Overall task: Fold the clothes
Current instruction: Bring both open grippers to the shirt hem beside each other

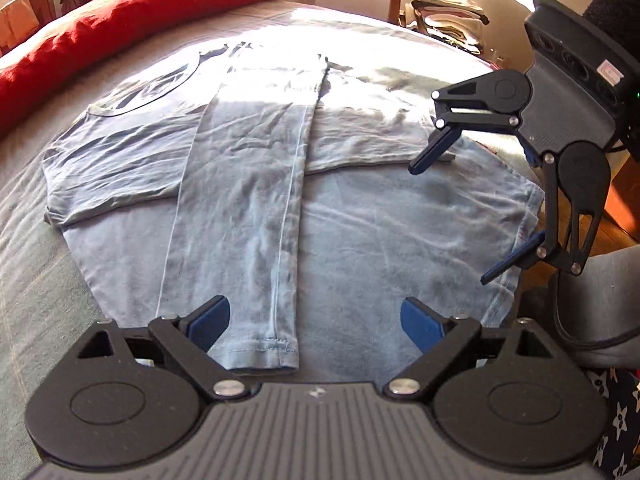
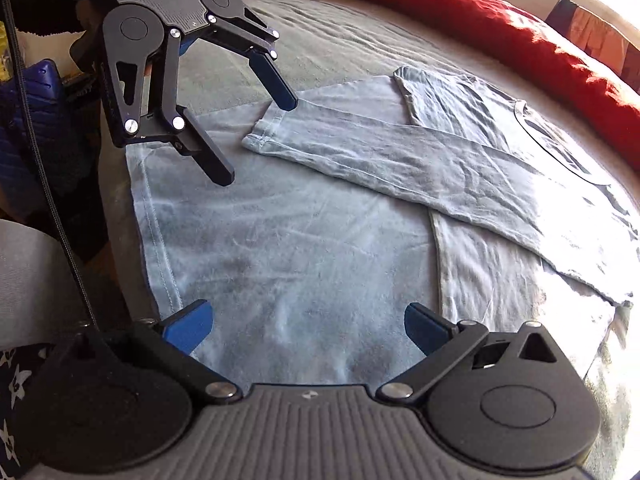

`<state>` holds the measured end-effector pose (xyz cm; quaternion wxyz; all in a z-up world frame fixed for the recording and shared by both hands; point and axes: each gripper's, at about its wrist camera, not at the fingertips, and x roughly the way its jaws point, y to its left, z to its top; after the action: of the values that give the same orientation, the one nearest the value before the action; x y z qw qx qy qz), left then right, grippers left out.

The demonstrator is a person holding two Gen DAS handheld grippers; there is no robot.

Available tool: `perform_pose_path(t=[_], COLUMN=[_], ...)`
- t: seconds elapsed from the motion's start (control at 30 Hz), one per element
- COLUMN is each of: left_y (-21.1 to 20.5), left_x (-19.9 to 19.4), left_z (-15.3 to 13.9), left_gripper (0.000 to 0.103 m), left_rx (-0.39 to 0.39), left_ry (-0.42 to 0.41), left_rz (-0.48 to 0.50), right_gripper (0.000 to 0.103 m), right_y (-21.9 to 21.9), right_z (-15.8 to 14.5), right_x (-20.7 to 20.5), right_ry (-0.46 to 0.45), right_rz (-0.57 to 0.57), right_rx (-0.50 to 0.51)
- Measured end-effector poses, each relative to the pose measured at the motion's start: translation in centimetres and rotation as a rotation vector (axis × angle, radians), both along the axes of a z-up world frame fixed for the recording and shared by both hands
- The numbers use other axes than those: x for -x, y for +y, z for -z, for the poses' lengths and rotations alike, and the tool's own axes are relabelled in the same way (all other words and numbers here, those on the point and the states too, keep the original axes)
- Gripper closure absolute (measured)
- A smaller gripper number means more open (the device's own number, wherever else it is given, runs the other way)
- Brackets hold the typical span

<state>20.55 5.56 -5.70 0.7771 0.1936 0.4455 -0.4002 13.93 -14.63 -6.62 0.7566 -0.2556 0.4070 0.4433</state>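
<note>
On the bed (image 1: 32,248), our left gripper (image 1: 316,322) and right gripper (image 2: 308,326) hang jaws spread over the shirt (image 1: 360,232); careless pinching could drag its folded sleeve (image 1: 244,200) askew.

Long-sleeve shirt (image 1: 248,184): pale blue, faded; dark navy print near chest. Bedsheet (image 1: 36,288): grey, fine stripe texture. Duvet (image 1: 132,16): bright red. Left gripper (image 1: 316,320): black linkage, blue finger pads (image 1: 212,322), grey ribbed body. Right gripper (image 2: 308,324): same black, blue, grey. Fabric at frame corner (image 1: 616,416): navy with white stars. Floor (image 1: 624,200): orange-brown wood.
</note>
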Motion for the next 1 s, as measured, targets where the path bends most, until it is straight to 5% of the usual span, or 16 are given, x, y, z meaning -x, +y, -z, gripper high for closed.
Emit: perform_pose_path(t=[0.3, 0.5, 0.67, 1.0], left_y=[0.6, -0.5, 0.3, 0.4], left_x=[2.9, -0.2, -2.1, -1.3], left_z=[-0.7, -1.0, 1.1, -1.2], left_gripper=[0.012, 0.012, 0.012, 0.011], left_rx=[-0.023, 0.023, -0.019, -0.061], left_ry=[0.057, -0.026, 0.070, -0.018], left_rz=[0.016, -0.041, -0.105, -0.191], right_gripper=[0.000, 0.000, 0.000, 0.000], right_y=[-2.0, -1.5, -2.4, -3.6], right_z=[-0.5, -1.1, 0.3, -0.2], right_x=[0.1, -2.7, -4.8, -3.2], right_ry=[0.004, -0.037, 0.059, 0.095], right_rz=[0.064, 0.137, 0.228, 0.347], right_rx=[0.017, -0.035, -0.018, -0.040])
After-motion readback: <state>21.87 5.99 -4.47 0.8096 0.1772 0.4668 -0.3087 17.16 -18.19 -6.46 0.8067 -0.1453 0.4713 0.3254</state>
